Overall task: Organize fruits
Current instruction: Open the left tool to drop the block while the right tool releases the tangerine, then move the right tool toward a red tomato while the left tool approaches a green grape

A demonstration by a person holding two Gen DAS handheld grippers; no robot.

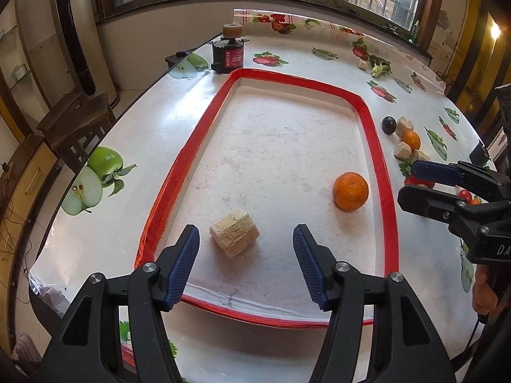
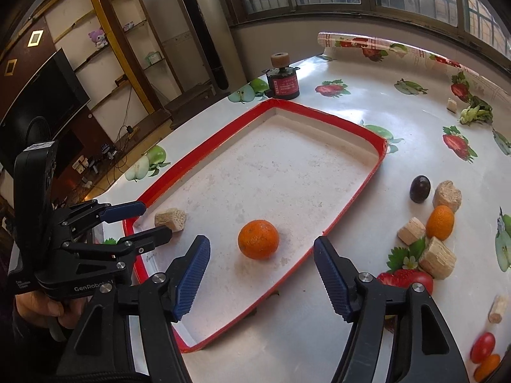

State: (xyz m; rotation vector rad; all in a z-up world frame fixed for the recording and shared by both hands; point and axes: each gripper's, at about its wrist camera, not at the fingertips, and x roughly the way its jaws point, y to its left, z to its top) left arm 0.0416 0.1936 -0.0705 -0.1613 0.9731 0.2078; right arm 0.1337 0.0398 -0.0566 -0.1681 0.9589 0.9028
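A white tray with a red rim [image 1: 381, 172] [image 2: 367, 188] lies on the table. In it sit an orange [image 1: 350, 191] [image 2: 258, 239] and a pale beige chunk [image 1: 234, 237] [image 2: 170, 219]. My left gripper [image 1: 246, 245] [image 2: 145, 221] is open and empty, just short of the chunk. My right gripper [image 2: 262, 255] [image 1: 412, 183] is open and empty, just short of the orange. Right of the tray lie a dark plum [image 2: 419, 189] [image 1: 389, 124], a small orange [image 2: 440, 222] [image 1: 411, 140], several beige chunks [image 2: 437, 258] and cherry tomatoes [image 2: 482, 347].
A black jar with a cork lid [image 1: 228, 51] [image 2: 282, 80] stands beyond the tray's far corner. A green leafy bit [image 2: 476, 113] [image 1: 380, 68] and a small chunk lie at the far right. The table's left edge drops to chairs [image 1: 76, 127].
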